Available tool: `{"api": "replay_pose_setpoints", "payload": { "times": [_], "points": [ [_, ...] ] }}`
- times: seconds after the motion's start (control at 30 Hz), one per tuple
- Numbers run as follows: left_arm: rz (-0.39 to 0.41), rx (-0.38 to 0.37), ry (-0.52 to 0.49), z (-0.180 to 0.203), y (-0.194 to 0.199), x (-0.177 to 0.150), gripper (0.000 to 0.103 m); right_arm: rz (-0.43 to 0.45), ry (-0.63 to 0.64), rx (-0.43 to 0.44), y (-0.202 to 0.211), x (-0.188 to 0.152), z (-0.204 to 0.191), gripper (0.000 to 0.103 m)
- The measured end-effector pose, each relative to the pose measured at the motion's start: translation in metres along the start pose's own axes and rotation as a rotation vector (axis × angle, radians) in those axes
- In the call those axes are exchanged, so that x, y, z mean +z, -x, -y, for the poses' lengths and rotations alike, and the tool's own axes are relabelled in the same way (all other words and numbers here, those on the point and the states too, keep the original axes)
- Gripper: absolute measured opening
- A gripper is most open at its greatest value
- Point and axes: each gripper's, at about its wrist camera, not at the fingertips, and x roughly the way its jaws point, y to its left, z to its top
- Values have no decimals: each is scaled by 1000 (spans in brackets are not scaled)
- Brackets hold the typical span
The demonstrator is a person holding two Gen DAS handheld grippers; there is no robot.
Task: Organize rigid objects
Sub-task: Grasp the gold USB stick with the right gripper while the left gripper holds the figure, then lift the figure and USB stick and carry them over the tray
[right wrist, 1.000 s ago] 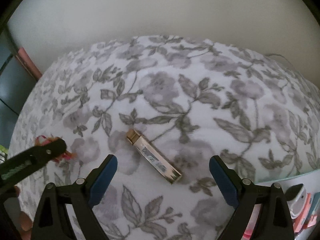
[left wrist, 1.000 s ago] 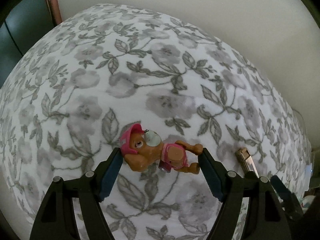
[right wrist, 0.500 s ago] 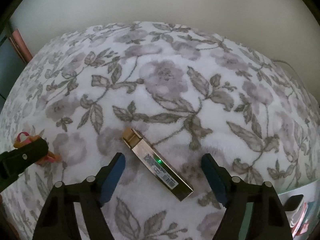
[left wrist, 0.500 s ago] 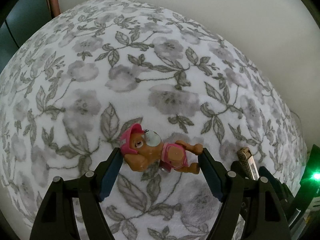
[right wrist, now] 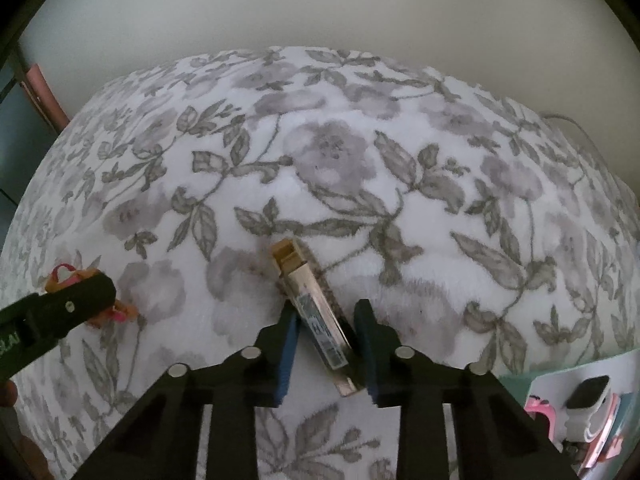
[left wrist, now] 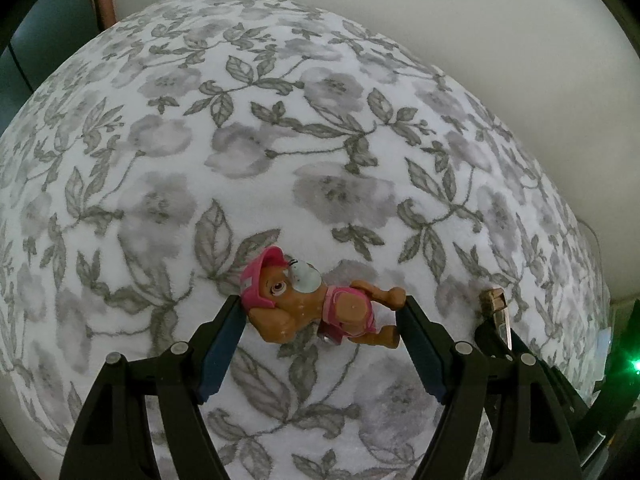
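Plain pale wall (right wrist: 320,4) behind floral-covered surface (left wrist: 280,140), perhaps a bed.

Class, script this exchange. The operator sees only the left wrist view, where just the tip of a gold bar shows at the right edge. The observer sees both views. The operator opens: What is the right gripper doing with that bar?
Observer: The right gripper has closed on the gold bar, with pads against both long sides.
Operator: Where along it?
Observer: On the near half; the tan capped end sticks out ahead of the fingers.
Operator: Anything else nearby?
Observer: Past the edge of the floral blanket, at lower right, a white watch-like gadget lies among pink items.
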Motion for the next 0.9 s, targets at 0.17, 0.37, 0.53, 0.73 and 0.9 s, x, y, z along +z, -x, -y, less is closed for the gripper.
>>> {"api": "replay_pose_setpoints", "payload": {
  "times": [0.17, 0.37, 0.53, 0.73, 0.9],
  "points": [
    [-8, -2, -16, 2, 0, -1, 78, -6, -34, 19, 3, -10, 6, 19],
    [-25, 4, -32, 5, -2, -5, 78, -24, -69, 41, 12, -25, 11, 16],
    [-24, 11, -49, 10, 7, -11, 78, -37, -103, 75, 22, -42, 18, 16],
    [-15, -3, -47, 13, 26, -18, 78, -28, -135, 95, 43, -66, 27, 16],
    [6, -11, -58, 18, 50, -33, 78, -8, -166, 116, 67, -82, 36, 16]
  ]
}}
